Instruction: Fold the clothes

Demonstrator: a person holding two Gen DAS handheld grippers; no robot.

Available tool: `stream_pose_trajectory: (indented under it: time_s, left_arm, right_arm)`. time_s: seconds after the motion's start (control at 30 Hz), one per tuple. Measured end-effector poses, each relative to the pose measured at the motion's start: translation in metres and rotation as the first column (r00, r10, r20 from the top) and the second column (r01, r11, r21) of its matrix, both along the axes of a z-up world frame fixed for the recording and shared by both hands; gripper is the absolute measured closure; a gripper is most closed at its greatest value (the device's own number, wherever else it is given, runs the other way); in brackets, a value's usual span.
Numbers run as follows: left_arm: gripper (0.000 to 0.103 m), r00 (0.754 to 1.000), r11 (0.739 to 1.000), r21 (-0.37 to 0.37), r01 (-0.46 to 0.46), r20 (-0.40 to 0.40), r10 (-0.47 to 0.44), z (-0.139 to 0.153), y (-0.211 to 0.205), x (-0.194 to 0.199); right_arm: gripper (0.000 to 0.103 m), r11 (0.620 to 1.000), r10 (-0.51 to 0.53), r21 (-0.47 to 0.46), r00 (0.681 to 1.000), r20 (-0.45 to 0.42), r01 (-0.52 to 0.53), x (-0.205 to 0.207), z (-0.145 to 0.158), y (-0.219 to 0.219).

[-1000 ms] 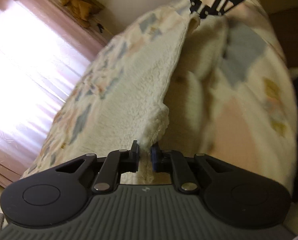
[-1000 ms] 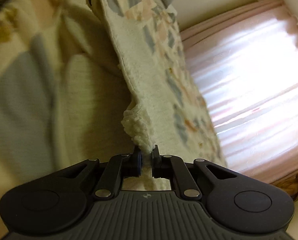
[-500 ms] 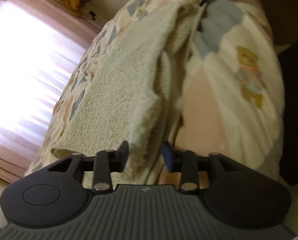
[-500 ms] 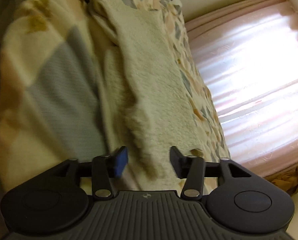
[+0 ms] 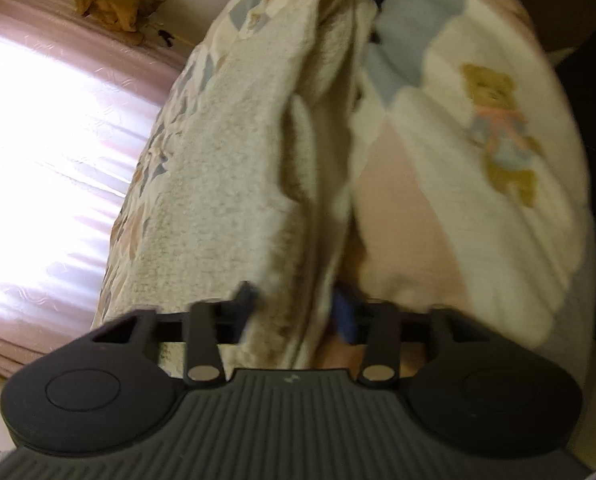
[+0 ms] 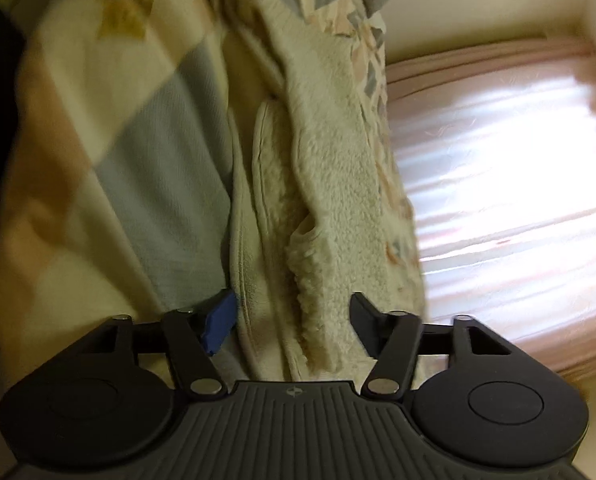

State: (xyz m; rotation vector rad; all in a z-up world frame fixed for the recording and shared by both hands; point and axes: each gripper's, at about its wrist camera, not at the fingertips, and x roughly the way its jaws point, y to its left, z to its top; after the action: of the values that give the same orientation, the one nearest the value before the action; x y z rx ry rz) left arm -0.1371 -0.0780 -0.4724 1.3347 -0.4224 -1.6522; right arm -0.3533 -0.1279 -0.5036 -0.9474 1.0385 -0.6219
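A cream fleece garment (image 5: 234, 168) lies folded lengthwise on a patchwork quilt (image 5: 458, 168) with a teddy bear print. It also shows in the right wrist view (image 6: 330, 184). My left gripper (image 5: 298, 308) is open, its jaws standing either side of the garment's near end without pinching it. My right gripper (image 6: 294, 320) is open at the garment's other end, with the fleece edge lying between the spread jaws. The far gripper shows at the top edge of each view.
The quilt covers a bed (image 6: 98, 160). A bright window with pink curtains (image 5: 50, 152) runs along the far side and also shows in the right wrist view (image 6: 506, 184). A brown crumpled thing (image 5: 118, 4) sits by the wall above the curtain.
One second ago both grippers were shut on the garment's ends and held it up stretched. Both have since opened and the garment has dropped onto the quilt in a fold.
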Motion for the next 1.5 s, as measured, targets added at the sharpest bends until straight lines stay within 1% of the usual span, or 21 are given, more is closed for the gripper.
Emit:
stream_pose_trajectory:
  time_s: [0.03, 0.1, 0.17, 0.2, 0.27, 0.37, 0.4, 0.47, 0.53, 0.57, 0.67, 0.7, 0.77, 0.93, 1.0, 1.1, 1.23, 1.37, 1.4, 1.43, 1.5]
  left_arm:
    - [0.080, 1.000, 1.000, -0.002, -0.012, -0.021, 0.012, 0.006, -0.002, 0.003]
    - [0.080, 0.996, 0.999, 0.001, -0.034, -0.082, 0.034, 0.023, -0.003, 0.010]
    - [0.080, 0.989, 0.998, 0.003, -0.055, -0.135, 0.055, 0.038, -0.005, 0.017]
    - [0.079, 0.988, 0.998, 0.009, -0.058, -0.145, 0.058, 0.040, -0.005, 0.019]
    - [0.078, 0.989, 0.998, 0.018, -0.056, -0.137, 0.058, 0.035, -0.004, 0.016]
    - [0.078, 0.992, 0.999, 0.030, -0.045, -0.113, 0.048, 0.018, 0.000, 0.008]
    - [0.081, 0.993, 0.999, 0.033, -0.040, -0.106, 0.043, 0.014, 0.001, 0.006]
    - [0.084, 0.993, 0.999, 0.027, -0.034, -0.108, 0.037, 0.022, 0.002, 0.009]
    - [0.084, 0.983, 0.998, 0.035, -0.057, -0.170, 0.062, 0.041, 0.003, 0.020]
    - [0.084, 0.982, 0.996, 0.045, -0.072, -0.173, 0.078, 0.045, 0.004, 0.024]
    - [0.081, 0.987, 0.992, 0.082, -0.098, -0.121, 0.108, 0.035, 0.012, 0.023]
    - [0.077, 0.988, 0.991, 0.098, -0.095, -0.116, 0.106, 0.030, 0.016, 0.021]
    - [0.077, 0.990, 0.993, 0.082, -0.080, -0.105, 0.089, 0.028, 0.026, 0.015]
    - [0.059, 0.969, 0.996, -0.004, -0.089, -0.231, 0.085, 0.057, 0.020, 0.012]
    - [0.063, 0.970, 0.995, -0.028, -0.099, -0.225, 0.090, 0.056, 0.006, 0.011]
    - [0.066, 0.970, 0.996, 0.014, -0.089, -0.226, 0.090, 0.047, -0.009, 0.013]
    - [0.066, 0.985, 0.997, 0.031, -0.077, -0.154, 0.081, 0.023, -0.014, 0.010]
    - [0.067, 0.977, 0.995, 0.009, -0.100, -0.187, 0.100, 0.023, -0.015, 0.013]
    - [0.073, 0.977, 0.995, 0.006, -0.098, -0.188, 0.097, 0.024, -0.016, 0.013]
    - [0.083, 0.978, 0.995, 0.002, -0.097, -0.187, 0.096, 0.025, -0.017, 0.013]
    - [0.090, 0.980, 0.995, -0.022, -0.102, -0.175, 0.096, 0.028, -0.019, 0.012]
  right_arm:
    - [0.071, 1.000, -0.003, 0.000, 1.000, -0.004, 0.003, 0.001, -0.001, -0.003]
    - [0.070, 1.000, 0.009, 0.015, 1.000, 0.027, -0.010, -0.001, 0.006, -0.004]
    - [0.052, 0.998, 0.017, 0.065, 0.997, 0.072, -0.022, -0.007, 0.018, -0.003]
    - [0.034, 0.996, 0.013, 0.084, 0.998, 0.069, -0.019, -0.010, 0.020, -0.002]
    - [0.035, 0.999, 0.015, 0.045, 0.999, 0.034, -0.017, -0.015, 0.010, 0.004]
    - [0.065, 1.000, -0.008, -0.006, 1.000, 0.000, 0.008, -0.011, -0.008, 0.001]
    - [0.095, 1.000, -0.015, -0.003, 1.000, 0.002, 0.015, -0.009, -0.010, -0.001]
    - [0.100, 0.999, -0.032, 0.046, 0.996, 0.081, 0.028, -0.011, 0.005, -0.005]
    - [0.101, 0.983, -0.092, 0.175, 0.967, 0.237, 0.050, -0.021, 0.037, -0.013]
    - [0.101, 0.973, -0.113, 0.222, 0.959, 0.259, 0.055, -0.027, 0.045, -0.017]
    - [0.094, 0.956, -0.075, 0.292, 0.986, 0.147, 0.029, -0.038, 0.037, -0.010]
    - [0.081, 0.960, -0.057, 0.279, 0.990, 0.127, 0.020, -0.040, 0.033, -0.007]
    - [0.072, 0.966, -0.031, 0.259, 0.994, 0.100, 0.004, -0.044, 0.027, -0.003]
    - [0.052, 0.966, -0.092, 0.259, 0.946, 0.309, 0.009, -0.052, 0.062, -0.014]
    - [0.052, 0.975, -0.094, 0.218, 0.958, 0.271, 0.033, -0.043, 0.057, -0.027]
    - [0.053, 0.986, -0.074, 0.158, 0.979, 0.188, 0.044, -0.026, 0.043, -0.048]
    - [0.053, 0.989, -0.046, 0.148, 0.987, 0.152, 0.023, -0.029, 0.030, -0.047]
    - [0.053, 0.993, -0.016, 0.116, 0.993, 0.119, 0.002, -0.023, 0.013, -0.052]
    - [0.059, 0.994, -0.009, 0.108, 0.993, 0.115, -0.004, -0.021, 0.011, -0.053]
    - [0.071, 0.994, -0.008, 0.112, 0.994, 0.109, -0.004, -0.021, 0.011, -0.053]
    - [0.095, 0.993, -0.007, 0.117, 0.995, 0.096, -0.004, -0.022, 0.011, -0.052]
